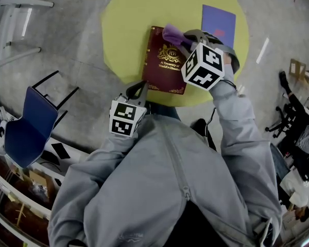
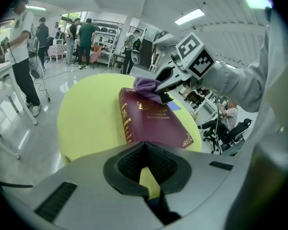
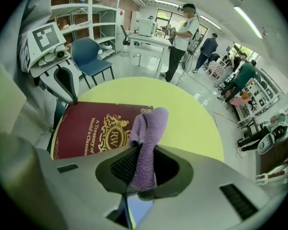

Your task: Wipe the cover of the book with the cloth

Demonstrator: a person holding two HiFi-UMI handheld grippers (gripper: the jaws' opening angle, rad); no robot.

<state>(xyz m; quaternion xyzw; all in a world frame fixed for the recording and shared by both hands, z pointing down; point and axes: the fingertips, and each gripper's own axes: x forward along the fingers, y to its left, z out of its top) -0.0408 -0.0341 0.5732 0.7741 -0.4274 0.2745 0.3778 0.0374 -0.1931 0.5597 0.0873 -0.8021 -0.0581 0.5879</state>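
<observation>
Lying flat on the round yellow table, the book shows a maroon cover with a gold crest, gilt lettering and ornamented corners. The right gripper is clamped on a purple cloth, whose bunched free end rests on the cover's far end. The left gripper has its jaws together with nothing between them, at the book's near corner.

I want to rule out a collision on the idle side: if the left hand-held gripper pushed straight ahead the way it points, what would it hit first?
Most likely the near end of the book, lying just ahead of the left hand-held gripper; exact depth is unclear.
</observation>
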